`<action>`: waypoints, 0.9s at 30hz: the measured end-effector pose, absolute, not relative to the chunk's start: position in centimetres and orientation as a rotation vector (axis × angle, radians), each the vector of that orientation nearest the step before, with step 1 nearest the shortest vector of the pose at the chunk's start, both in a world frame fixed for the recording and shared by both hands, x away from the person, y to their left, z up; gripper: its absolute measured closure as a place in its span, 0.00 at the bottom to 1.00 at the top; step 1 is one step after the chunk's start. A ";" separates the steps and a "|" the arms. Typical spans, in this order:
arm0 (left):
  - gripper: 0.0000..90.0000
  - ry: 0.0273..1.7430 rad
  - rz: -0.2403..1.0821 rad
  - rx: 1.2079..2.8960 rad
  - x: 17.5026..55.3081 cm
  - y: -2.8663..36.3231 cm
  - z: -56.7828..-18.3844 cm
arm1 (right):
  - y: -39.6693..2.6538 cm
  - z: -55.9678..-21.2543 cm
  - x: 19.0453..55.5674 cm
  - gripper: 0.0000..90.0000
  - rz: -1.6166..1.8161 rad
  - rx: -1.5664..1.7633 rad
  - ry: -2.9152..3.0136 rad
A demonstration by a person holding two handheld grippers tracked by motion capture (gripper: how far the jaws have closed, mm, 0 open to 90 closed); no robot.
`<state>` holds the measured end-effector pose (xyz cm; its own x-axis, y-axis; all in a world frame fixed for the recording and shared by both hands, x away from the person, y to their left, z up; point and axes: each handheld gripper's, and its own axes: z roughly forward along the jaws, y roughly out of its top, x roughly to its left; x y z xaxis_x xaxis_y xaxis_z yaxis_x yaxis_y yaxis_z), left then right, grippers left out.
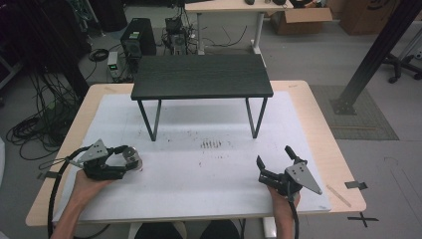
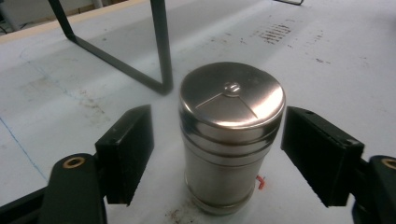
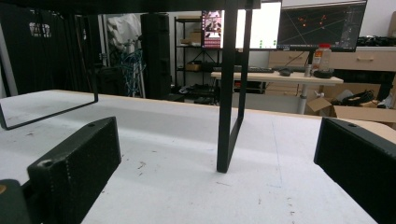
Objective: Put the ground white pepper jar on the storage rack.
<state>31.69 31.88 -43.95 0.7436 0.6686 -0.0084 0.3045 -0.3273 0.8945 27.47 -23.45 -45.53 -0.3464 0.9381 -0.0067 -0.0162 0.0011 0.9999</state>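
Note:
A steel canister (image 2: 231, 140) with a domed lid stands upright on the white mat, seen at the left front in the high view (image 1: 133, 158). My left gripper (image 2: 217, 156) is open around it, one jaw on each side with a gap to the metal; in the high view the left gripper (image 1: 127, 158) points right. My right gripper (image 1: 273, 162) rests at the right front of the mat, open and holding nothing. In the right gripper view the right gripper (image 3: 217, 172) has wide-apart jaws that frame a black leg (image 3: 229, 93) of the small table.
A small black table (image 1: 201, 75) on thin metal legs stands at the back middle of the white mat (image 1: 209, 189). Dark scuff marks (image 1: 211, 144) lie at the mat's centre. Cables, computer boxes and a desk are on the floor beyond.

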 end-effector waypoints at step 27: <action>0.54 0.725 0.459 1.922 31.6 31.6 -44.1 | -23.5 -45.5 27.5 0.00 1.469 1.006 1.454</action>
<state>31.59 31.62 -44.05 0.7492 0.6624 0.0035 0.2873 -0.3297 0.8993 27.49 -23.45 -45.52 -0.3464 0.9381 -0.0064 -0.0156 0.0011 0.9999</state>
